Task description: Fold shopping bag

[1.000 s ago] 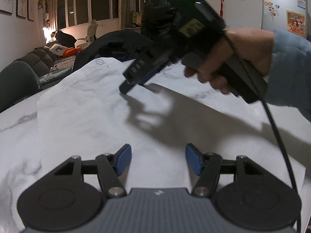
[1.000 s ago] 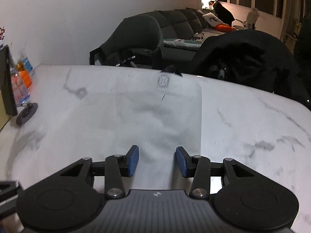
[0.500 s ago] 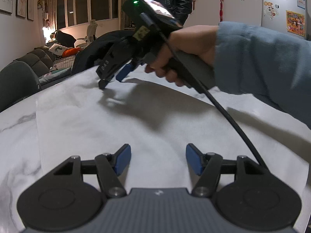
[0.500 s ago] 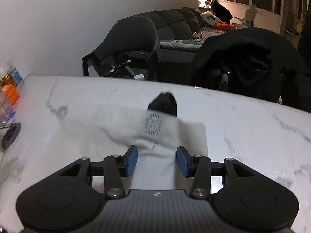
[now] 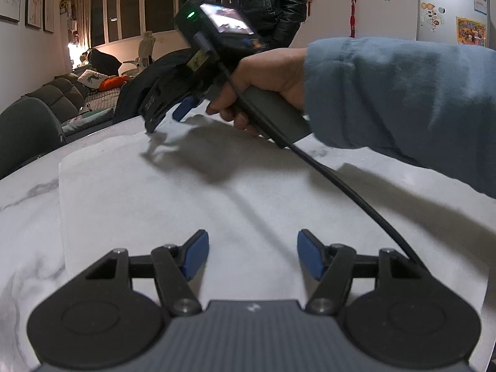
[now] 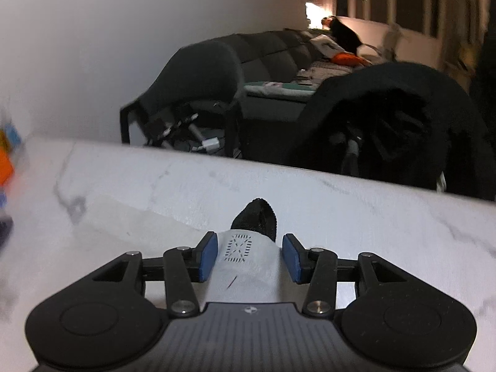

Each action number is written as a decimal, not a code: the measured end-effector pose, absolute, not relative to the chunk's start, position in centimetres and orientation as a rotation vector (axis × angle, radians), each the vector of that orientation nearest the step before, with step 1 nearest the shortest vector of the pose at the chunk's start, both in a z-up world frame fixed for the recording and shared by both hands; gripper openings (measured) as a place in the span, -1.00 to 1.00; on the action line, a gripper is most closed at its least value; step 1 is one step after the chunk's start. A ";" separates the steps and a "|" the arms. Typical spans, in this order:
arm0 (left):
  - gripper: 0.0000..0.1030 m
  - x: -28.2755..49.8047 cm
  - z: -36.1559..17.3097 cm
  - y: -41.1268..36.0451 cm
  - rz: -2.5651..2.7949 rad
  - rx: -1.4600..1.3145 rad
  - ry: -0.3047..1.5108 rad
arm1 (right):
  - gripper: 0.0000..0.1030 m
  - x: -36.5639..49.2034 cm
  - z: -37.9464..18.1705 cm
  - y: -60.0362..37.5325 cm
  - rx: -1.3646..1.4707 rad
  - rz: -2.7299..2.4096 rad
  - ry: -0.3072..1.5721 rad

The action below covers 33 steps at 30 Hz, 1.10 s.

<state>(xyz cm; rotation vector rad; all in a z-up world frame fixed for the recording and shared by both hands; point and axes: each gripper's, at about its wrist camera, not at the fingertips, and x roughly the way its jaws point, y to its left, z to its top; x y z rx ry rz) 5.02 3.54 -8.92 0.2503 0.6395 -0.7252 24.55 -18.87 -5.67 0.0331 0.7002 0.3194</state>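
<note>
- Right gripper (image 6: 248, 255) sits at the far end of the bag (image 5: 173, 204), its blue pads set either side of the bag's stitched corner patch, with the black handle (image 6: 256, 217) poking out just beyond; the pads have a visible gap to the cloth, so they are partly apart and not yet clamped. Half a second ago the patch lay ahead of the pads; now it is between them.
- Left gripper (image 5: 251, 255) hovers with jaws wide over the bag's near end, gripping nothing, much as it was a second ago.
- Table (image 6: 387, 217): white marble; the bag lies flat and spread across it, pale cloth nearly matching the stone.
- Bag: the far end shows bunched between the right pads in the right wrist view, while the near end is undisturbed in the left wrist view.
- Sleeve (image 5: 403, 99) and hand (image 5: 263, 80) have reached farther across the bag than a second ago.
- Judgement: the reach is done and the pinch is next; once closed on the corner, the far end can be drawn back towards the near edge for a first fold.
- Risk: catching only the handle, or one layer.
</note>
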 end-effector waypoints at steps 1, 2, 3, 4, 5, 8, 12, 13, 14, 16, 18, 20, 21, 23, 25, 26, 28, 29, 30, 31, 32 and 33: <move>0.23 5.0 -8.9 3.5 -0.728 0.250 0.640 | -0.12 24.1 -5.4 -19.5 0.066 0.318 0.697; 0.24 5.1 -8.9 3.5 -0.728 0.251 0.640 | -0.12 23.6 -5.0 -20.1 0.098 0.318 0.693; 0.24 5.1 -8.9 3.6 -0.728 0.251 0.640 | -0.11 23.1 -4.7 -20.7 0.124 0.316 0.689; 0.24 5.1 -9.0 3.6 -0.727 0.252 0.640 | -0.10 22.3 -4.3 -21.3 0.132 0.311 0.687; 0.24 5.2 -9.0 3.6 -0.727 0.252 0.640 | -0.09 21.6 -4.0 -21.7 0.134 0.306 0.686; 0.24 5.3 -9.0 3.7 -0.727 0.254 0.639 | -0.09 19.3 -3.3 -22.9 0.135 0.299 0.688; 0.24 5.4 -9.1 3.7 -0.726 0.256 0.638 | -0.09 16.3 -3.6 -23.8 0.161 0.305 0.703; 0.25 5.4 -9.1 3.8 -0.725 0.256 0.638 | -0.09 15.5 -3.7 -24.0 0.167 0.308 0.708; 0.25 5.5 -9.1 3.8 -0.725 0.257 0.638 | -0.09 14.7 -3.8 -24.0 0.171 0.314 0.712; 0.25 5.5 -9.1 3.8 -0.725 0.257 0.637 | -0.09 13.4 -3.9 -24.1 0.176 0.318 0.711; 0.25 5.5 -9.1 3.8 -0.725 0.257 0.638 | -0.09 12.1 -4.0 -24.1 0.183 0.323 0.712; 0.26 5.4 -9.1 3.8 -0.725 0.256 0.638 | -0.09 10.9 -4.1 -24.3 0.190 0.322 0.715; 0.27 5.4 -9.1 3.8 -0.722 0.258 0.638 | -0.09 10.3 -4.2 -24.5 0.196 0.319 0.715; 0.32 5.2 -9.0 3.7 -0.716 0.258 0.639 | -0.09 9.1 -4.4 -25.0 0.216 0.317 0.715; 0.35 5.3 -9.0 3.7 -0.714 0.256 0.641 | -0.09 8.0 -4.6 -25.5 0.241 0.317 0.716; 0.35 5.3 -9.0 3.7 -0.713 0.256 0.640 | -0.09 7.4 -4.7 -25.6 0.251 0.313 0.716; 0.35 5.3 -9.0 3.7 -0.712 0.257 0.640 | -0.09 6.2 -4.8 -25.8 0.256 0.313 0.714; 0.35 5.4 -9.0 3.8 -0.712 0.256 0.640 | -0.09 5.5 -4.8 -25.8 0.255 0.316 0.714; 0.35 5.4 -9.0 3.7 -0.713 0.255 0.641 | -0.09 4.9 -4.9 -25.8 0.255 0.319 0.713; 0.36 5.4 -9.0 3.8 -0.713 0.253 0.641 | -0.09 4.4 -4.9 -25.8 0.255 0.322 0.710; 0.37 5.4 -9.0 3.7 -0.711 0.253 0.641 | -0.09 3.8 -5.0 -25.8 0.257 0.323 0.707; 0.38 5.4 -9.1 3.7 -0.709 0.254 0.640 | -0.09 3.3 -5.1 -25.8 0.260 0.324 0.706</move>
